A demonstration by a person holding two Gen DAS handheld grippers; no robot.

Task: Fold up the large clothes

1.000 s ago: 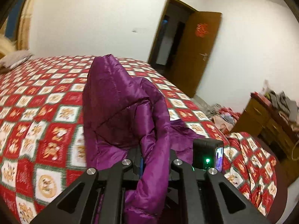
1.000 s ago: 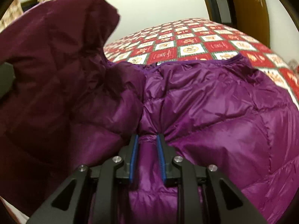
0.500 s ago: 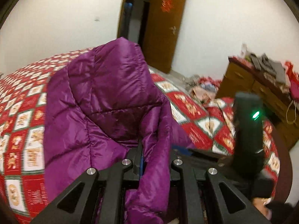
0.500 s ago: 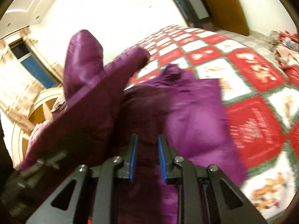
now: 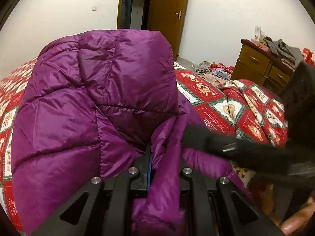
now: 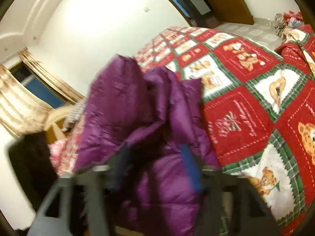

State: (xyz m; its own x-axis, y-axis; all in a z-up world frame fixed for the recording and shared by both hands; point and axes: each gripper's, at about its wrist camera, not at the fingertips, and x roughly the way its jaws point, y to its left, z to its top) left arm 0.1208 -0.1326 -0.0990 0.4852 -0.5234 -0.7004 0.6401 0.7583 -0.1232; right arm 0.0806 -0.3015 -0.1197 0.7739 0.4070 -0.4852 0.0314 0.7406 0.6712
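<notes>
A large purple quilted down jacket point(image 5: 94, 106) is bunched up above the bed. My left gripper point(image 5: 163, 157) is shut on a fold of its edge, and the fabric hangs down between the fingers. In the right wrist view the jacket point(image 6: 137, 118) fills the middle, blurred by motion. My right gripper point(image 6: 155, 157) has its blue-padded fingers spread wide apart, with jacket fabric lying between them. The right gripper point(image 5: 226, 147) also shows as a dark blurred shape in the left wrist view, against the jacket's right edge.
The bed carries a red, green and white patchwork quilt point(image 5: 226, 102), also shown in the right wrist view point(image 6: 256, 108). A wooden dresser point(image 5: 261, 66) piled with clothes stands at the right. A brown door point(image 5: 167, 15) stands open behind. Clothes lie on the floor point(image 5: 212, 70).
My right gripper's fingers have spread from closed on the jacket to wide apart, and it has swung fast. My left gripper has kept its grip and turned right, lifting the jacket closer.
</notes>
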